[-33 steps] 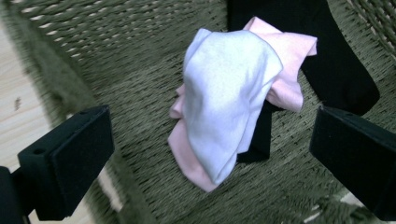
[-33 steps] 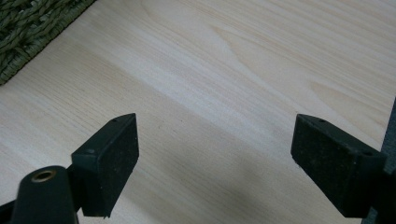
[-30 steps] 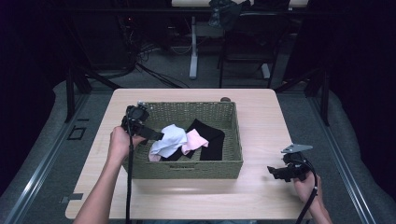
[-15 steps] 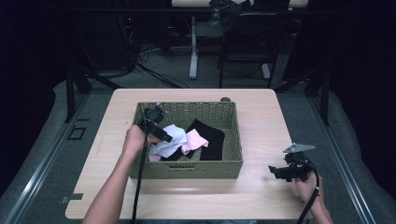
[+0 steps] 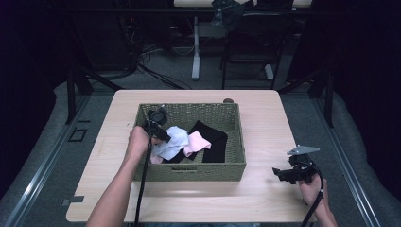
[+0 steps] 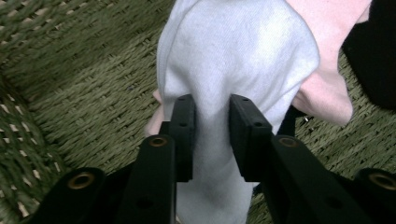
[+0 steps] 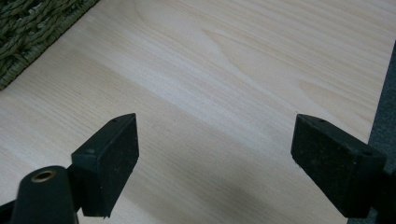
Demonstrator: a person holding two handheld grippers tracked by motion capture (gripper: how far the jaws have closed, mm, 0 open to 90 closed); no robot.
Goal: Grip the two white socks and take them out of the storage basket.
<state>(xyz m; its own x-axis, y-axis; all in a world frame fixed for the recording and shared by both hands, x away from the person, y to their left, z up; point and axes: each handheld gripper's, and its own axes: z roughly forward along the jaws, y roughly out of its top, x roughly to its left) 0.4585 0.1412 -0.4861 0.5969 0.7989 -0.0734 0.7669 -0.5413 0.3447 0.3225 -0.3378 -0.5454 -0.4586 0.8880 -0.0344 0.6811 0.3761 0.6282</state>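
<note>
From above, the rectangular olive-green woven basket sits mid-table, and everything turns on it. Inside, toward its left half, lies a pale white-blue cloth with a soft pink cloth just beside it and a black cloth further right. The left gripper reaches down over the basket's left wall onto the pale cloth. The right gripper rests on the table well to the right of the basket.

In the left gripper view, the jaws are pinched nearly together on a raised fold of the pale cloth — it is gripped, with the basket's woven floor beneath and the pink cloth tucked under it.

In the right gripper view, the jaws stand wide apart over bare light wood, holding nothing; a basket corner shows at upper left.

I'd judge the grasp as made. Next comes a straight lift clear of the basket's rim — watching that the pink cloth doesn't drag along.
</note>
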